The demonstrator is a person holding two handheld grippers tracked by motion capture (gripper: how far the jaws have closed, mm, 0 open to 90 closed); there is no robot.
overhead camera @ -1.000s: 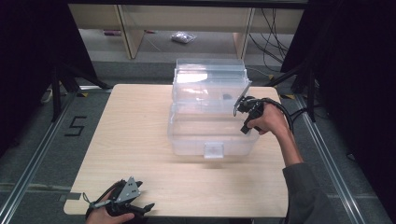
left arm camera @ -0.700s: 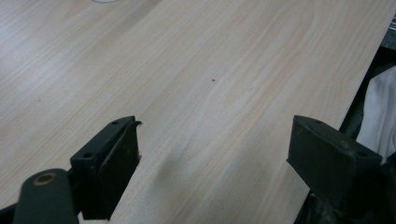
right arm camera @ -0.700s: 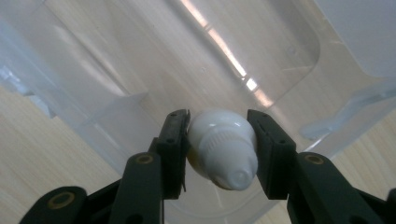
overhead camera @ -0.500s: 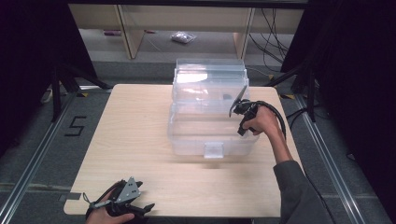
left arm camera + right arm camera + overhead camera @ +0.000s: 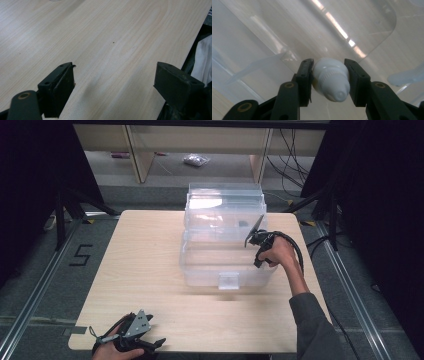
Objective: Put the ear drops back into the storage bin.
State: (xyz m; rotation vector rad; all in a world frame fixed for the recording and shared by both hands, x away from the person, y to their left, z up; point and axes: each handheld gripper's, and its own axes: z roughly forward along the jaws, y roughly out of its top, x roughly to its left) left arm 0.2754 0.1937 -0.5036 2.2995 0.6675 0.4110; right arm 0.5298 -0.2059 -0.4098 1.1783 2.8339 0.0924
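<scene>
The left gripper was rested at the near left edge of the pale wood-grain table, its jaws set wide apart over bare board. At mid-table a clear, glossy plastic bin with rounded corners was seen. Over its right side the right gripper was clamped on a small white bottle, smooth, rounded, with a ribbed collar and nozzle tip.

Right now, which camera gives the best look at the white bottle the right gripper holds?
The right gripper view: the white bottle sits close up, clamped between both jaws. In the high view the hand and right gripper cover it. The left gripper view faces bare table.
</scene>
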